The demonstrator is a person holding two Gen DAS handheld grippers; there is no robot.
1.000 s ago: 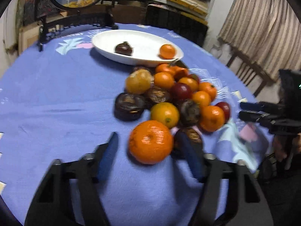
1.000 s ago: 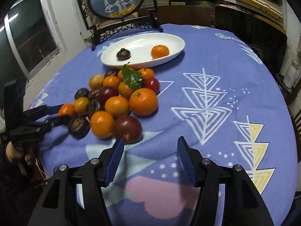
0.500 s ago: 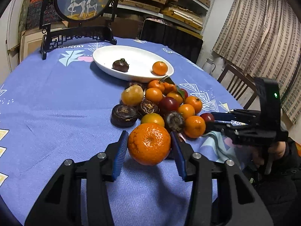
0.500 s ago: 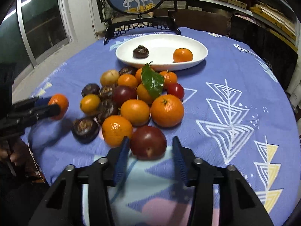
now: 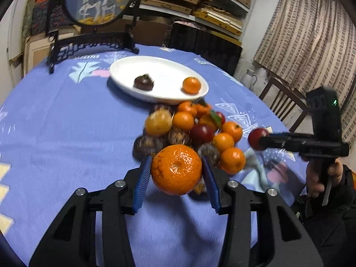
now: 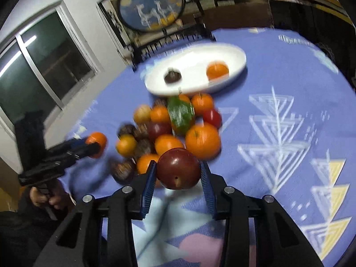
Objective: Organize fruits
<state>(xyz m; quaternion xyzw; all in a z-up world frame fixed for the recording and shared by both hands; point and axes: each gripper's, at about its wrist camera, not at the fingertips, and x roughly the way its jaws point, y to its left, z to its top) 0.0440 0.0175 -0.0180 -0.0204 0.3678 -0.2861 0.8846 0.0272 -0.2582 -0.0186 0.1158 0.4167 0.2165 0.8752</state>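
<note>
Gripping orange (image 5: 176, 169), plum (image 6: 178, 171), no legible writing

A large orange (image 5: 176, 169) with dimpled, glossy skin sits low in the centre of the left wrist view, off the cloth. A dark red plum (image 6: 178, 171), smooth with a small pit facing the camera, fills the lower centre of the right wrist view. The fruit pile (image 5: 195, 131) of oranges, red plums and dark brown fruits lies mid-frame. Above it, the white oval plate (image 5: 124, 71) holds one dark fruit (image 5: 144, 82) and one small orange (image 5: 191, 85), well apart.
</note>
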